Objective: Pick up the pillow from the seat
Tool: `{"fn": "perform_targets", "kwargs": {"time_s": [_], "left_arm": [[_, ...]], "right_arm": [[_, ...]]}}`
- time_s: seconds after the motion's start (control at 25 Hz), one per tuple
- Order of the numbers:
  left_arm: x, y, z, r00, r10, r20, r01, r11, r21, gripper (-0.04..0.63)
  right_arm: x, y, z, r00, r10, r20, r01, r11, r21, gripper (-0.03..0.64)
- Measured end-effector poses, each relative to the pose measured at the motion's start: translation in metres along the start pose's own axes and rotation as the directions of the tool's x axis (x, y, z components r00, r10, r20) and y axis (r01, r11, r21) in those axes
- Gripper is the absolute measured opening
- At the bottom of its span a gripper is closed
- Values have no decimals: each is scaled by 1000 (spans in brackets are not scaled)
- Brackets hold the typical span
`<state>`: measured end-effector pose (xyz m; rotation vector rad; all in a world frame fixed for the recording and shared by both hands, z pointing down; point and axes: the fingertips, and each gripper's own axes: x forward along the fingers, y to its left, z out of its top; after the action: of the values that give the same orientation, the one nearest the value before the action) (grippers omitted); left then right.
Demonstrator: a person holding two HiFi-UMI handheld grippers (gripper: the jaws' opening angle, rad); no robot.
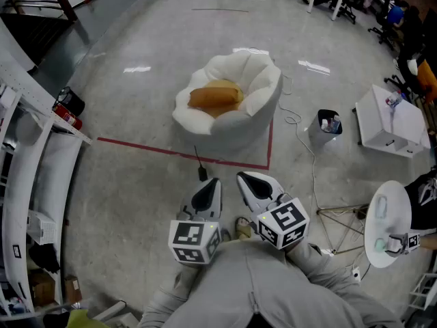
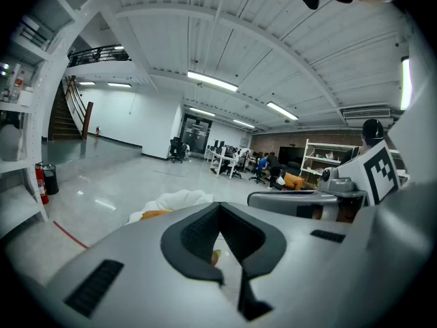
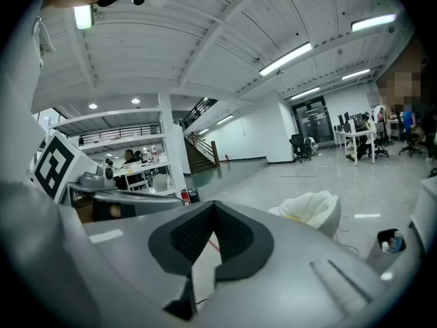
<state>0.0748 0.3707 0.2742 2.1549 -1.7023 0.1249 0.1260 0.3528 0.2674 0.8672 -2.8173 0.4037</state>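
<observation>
The orange, soft fabric pillow (image 1: 216, 96) lay in the hollow of the white, puffy, petal-edged cushion seat (image 1: 256, 108). The seat stood on the pale polished floor (image 1: 136, 197) behind a line of red floor tape (image 1: 171, 152), well apart from both tools. The left gripper (image 1: 206, 195) and the right gripper (image 1: 255, 185) were held side by side close in front of the person's grey top (image 1: 273, 279). Their noses were aimed toward the seat and tipped a little downward, apparently because the person stood some way off and was only lining up on the target. Each gripper's own view showed its dark pads (image 2: 191, 238) drawn together with nothing between them, so both were closed and empty. That suited an approach, since nothing lay within reach to take. The pillow sat sunk against the seat's raised back, which suggested the jaws would have to be opened and brought in from the front or above. By my judgement the pick-up had not begun.
</observation>
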Motion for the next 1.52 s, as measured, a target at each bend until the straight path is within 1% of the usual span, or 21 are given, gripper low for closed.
{"fn": "perform_targets", "kwargs": {"time_s": [0.2,0.52,0.76,1.04,1.28,1.4,1.52], "left_arm": [[5,-7,-2,1000,-9,0,9,1000,-1,2],[20,-14,-3,1000,6,1,-6,1000,0,2],[33,-19,-5,1000,27,4,-27,1000,5,2],[46,-17,-5,998,68,12,-67,998,-9,2],[64,3,-7,995,96,-17,-97,995,-39,2],[78,16,-1,995,95,-23,-96,994,-54,2],[97,29,6,996,91,-23,-92,994,-52,2]], "right_arm": [[-4,-5,-1,1000,5,2,-5,1000,3,-5],[-8,-22,0,1000,25,2,-24,1000,-11,-5],[-12,-39,3,997,60,47,-62,997,50,-3],[-9,-51,-6,995,98,12,-99,994,54,-3],[10,-66,-8,994,113,-8,-112,990,85,-3],[26,-71,-4,993,120,-22,-118,991,65,-3],[47,-82,-1,993,116,-36,-114,992,51,-3]]}}
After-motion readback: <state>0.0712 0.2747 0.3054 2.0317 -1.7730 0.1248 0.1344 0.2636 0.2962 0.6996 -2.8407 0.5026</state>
